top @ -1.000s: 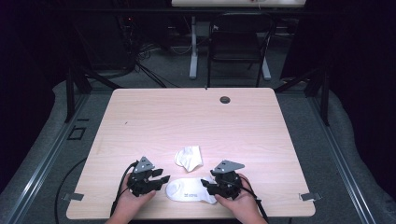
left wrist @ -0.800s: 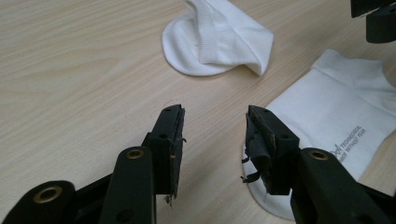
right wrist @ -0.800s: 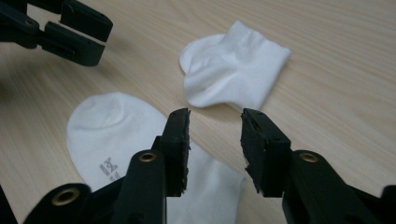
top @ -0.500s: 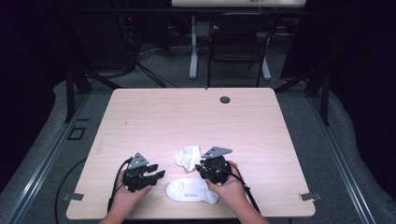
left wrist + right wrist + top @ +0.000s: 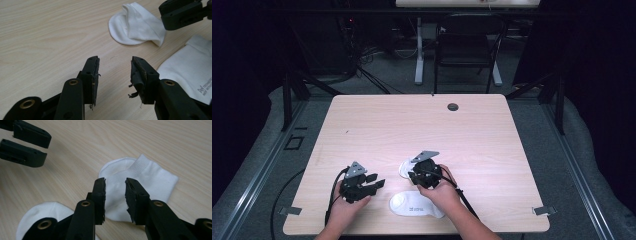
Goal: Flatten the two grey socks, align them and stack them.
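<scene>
The folded white sock (image 5: 140,181) in front of my right gripper (image 5: 115,195) is a short ankle sock, ribbed at the cuff and smooth at the rounded toe. It lies flat on the pale wood-grain table (image 5: 492,130), just beyond my black jaws, which have been opening and stand apart over it, seemingly not pressing the cloth. The second sock (image 5: 416,205), with small printed lettering, lies nearer me than the folded one. My left gripper (image 5: 115,72) gapes over bare wood beside it.
</scene>
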`<action>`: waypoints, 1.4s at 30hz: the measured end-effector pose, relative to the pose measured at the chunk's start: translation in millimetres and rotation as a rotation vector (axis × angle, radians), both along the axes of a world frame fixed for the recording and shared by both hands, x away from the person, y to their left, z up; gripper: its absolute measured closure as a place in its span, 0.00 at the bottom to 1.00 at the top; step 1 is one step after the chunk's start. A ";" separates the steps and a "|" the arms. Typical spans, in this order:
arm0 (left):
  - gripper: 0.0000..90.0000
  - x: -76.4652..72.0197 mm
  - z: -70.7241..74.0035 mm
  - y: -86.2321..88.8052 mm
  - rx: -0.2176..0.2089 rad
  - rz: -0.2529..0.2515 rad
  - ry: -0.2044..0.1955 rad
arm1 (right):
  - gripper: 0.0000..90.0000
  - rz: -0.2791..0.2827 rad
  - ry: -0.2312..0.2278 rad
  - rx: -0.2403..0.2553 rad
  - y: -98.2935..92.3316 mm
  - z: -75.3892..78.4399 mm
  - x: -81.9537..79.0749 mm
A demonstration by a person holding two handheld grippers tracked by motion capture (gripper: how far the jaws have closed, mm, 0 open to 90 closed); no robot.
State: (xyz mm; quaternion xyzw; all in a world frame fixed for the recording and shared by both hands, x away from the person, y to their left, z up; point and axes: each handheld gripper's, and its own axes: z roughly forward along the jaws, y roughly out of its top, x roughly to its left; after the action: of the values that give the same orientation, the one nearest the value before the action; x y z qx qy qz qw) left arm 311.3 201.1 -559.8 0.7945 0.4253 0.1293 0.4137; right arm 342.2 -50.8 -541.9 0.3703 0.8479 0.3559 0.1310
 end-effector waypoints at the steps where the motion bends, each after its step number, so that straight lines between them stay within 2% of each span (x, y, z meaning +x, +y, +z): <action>1: 0.64 0.4 0.1 1.3 -0.003 0.004 0.004 | 0.77 -0.001 0.006 -0.005 2.5 -1.8 1.6; 7: 0.64 2.7 0.0 6.0 -0.011 0.020 0.007 | 0.76 0.009 0.023 -0.047 13.8 -11.6 7.5; 17: 0.64 3.4 0.2 7.6 -0.012 0.023 0.011 | 0.80 0.008 0.021 -0.060 24.2 -19.5 11.7; 22: 0.64 3.5 0.6 8.7 -0.017 0.027 0.010 | 0.81 0.007 0.039 -0.097 25.9 -26.2 15.0; 27: 0.64 4.1 0.4 9.9 -0.030 0.036 0.009 | 0.86 0.003 0.022 -0.107 25.6 -27.8 15.6; 29: 0.64 3.7 0.9 10.0 -0.030 0.041 0.015 | 0.88 -0.001 0.011 -0.105 25.6 -28.8 15.4; 34: 0.64 3.9 -0.1 9.2 -0.034 0.041 0.011 | 0.98 -0.028 0.024 -0.079 22.5 -29.3 17.3; 39: 0.65 4.4 -0.6 8.9 -0.027 0.035 0.018 | 0.99 -0.054 0.040 -0.047 22.0 -28.9 17.7; 42: 0.64 4.6 -0.7 8.8 -0.022 0.032 0.018 | 0.99 -0.043 0.050 -0.051 20.1 -25.1 17.2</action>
State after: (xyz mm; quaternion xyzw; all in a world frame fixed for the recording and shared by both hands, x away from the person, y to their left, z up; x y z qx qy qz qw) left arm 315.8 209.9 -560.5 0.7841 0.4430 0.1240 0.4166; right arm 359.4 -30.7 -566.9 0.3939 0.8516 0.3218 0.1270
